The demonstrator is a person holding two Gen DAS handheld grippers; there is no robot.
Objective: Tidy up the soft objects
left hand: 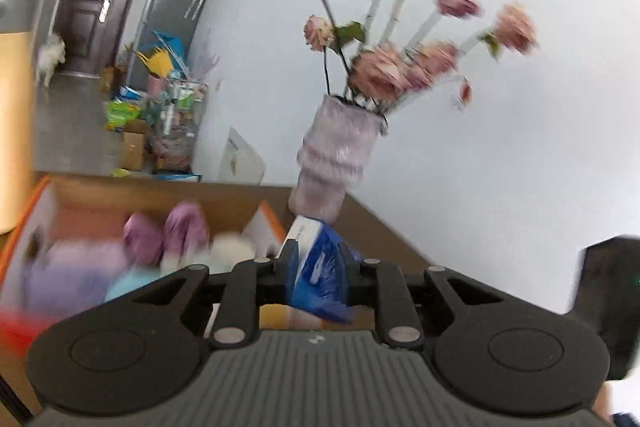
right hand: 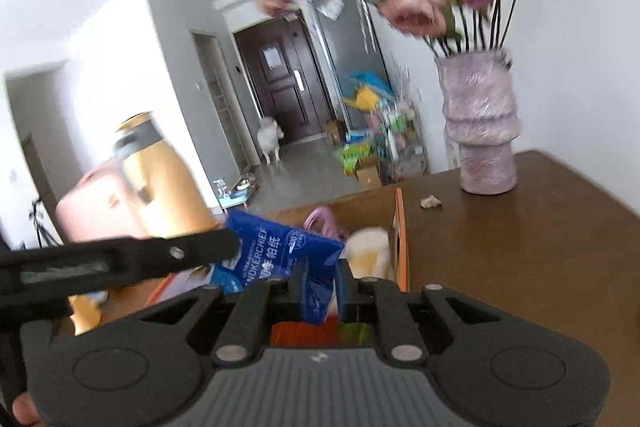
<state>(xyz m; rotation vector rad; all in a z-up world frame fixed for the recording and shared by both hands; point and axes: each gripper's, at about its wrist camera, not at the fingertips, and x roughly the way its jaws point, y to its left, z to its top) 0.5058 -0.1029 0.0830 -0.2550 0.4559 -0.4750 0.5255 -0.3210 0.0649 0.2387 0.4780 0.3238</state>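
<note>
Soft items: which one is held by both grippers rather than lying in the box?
The blue tissue pack, pinched by left gripper and right gripper; the others lie in the cardboard box.

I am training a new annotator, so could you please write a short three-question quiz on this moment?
1. True or false: both grippers grip the blue tissue pack.
2. What stands on the brown table by the wall? A) kettle B) vase of flowers C) lamp
3. Name the container below the pack.

Key: 1 true: left gripper and right gripper have their jaws closed on it. 2 B. 3 cardboard box.
</note>
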